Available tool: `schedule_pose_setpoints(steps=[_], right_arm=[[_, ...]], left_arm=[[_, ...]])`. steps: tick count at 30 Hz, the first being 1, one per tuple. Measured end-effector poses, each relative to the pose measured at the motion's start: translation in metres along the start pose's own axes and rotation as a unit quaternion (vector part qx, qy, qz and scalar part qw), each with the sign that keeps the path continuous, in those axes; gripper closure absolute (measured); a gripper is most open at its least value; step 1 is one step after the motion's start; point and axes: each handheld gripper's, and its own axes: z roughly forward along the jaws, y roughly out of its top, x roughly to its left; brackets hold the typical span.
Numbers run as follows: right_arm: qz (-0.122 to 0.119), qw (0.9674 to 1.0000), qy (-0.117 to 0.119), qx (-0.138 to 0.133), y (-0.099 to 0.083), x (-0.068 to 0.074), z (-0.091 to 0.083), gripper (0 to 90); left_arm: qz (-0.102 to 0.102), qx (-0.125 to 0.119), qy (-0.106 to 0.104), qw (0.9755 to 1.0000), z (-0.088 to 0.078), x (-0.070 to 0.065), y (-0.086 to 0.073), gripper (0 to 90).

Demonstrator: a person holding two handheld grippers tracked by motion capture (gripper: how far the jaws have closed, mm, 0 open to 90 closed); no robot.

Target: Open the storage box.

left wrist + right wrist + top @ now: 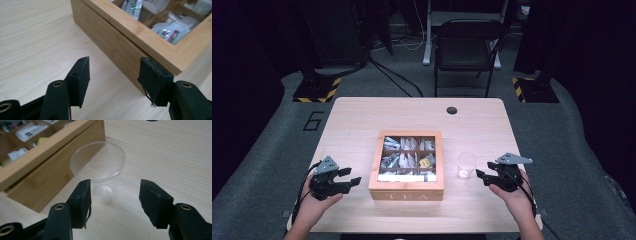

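A wooden tea box (pixel 407 191) with a clear lid and "TEA" on its front stands mid-table, with several tea bags in its compartments. My left gripper (pixel 354 176) hovers just left of the box, open and empty. In the left gripper view the box's near corner (pixel 172 62) lies just beyond the left gripper (pixel 113 67). A clear plastic cup (pixel 466 165) stands upright to the right of the box. My right gripper (pixel 482 172) is open beside the cup, pointing at it. The right gripper view has the cup (pixel 98 170) just past the right gripper (pixel 115 188), with nothing between the pads.
The wooden table (pixel 362 120) has a round cable hole (pixel 452 110) at the back. A black chair (pixel 467 45) stands on the floor behind the table. Bare tabletop lies to the left of the box and in front of it.
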Motion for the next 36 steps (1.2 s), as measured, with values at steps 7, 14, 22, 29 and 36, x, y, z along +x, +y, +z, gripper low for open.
schedule_pose_setpoints(steps=[7,14,22,29,36], right_arm=[[-0.018,0.9996,0.021,-0.004,0.004,0.012,-0.005,42.6],[-0.035,0.9985,0.042,-0.01,0.009,0.026,-0.007,44.3],[-0.046,0.9972,0.055,-0.02,0.011,0.042,-0.01,45.2],[-0.057,0.9959,0.069,-0.017,0.008,0.054,-0.004,45.1],[-0.066,0.9949,0.074,-0.017,0.005,0.06,0.001,45.0]], left_arm=[[0.005,-0.009,-0.016,0.9998,-0.005,-0.012,0.002,42.2],[0.008,0.005,-0.037,0.9993,-0.004,-0.022,0.0,43.2],[0.019,0.004,-0.044,0.9989,0.002,-0.031,-0.005,44.5],[0.031,0.0,-0.058,0.9978,0.005,-0.037,-0.008,44.5],[0.028,-0.001,-0.061,0.9977,0.008,-0.039,-0.009,46.1]])
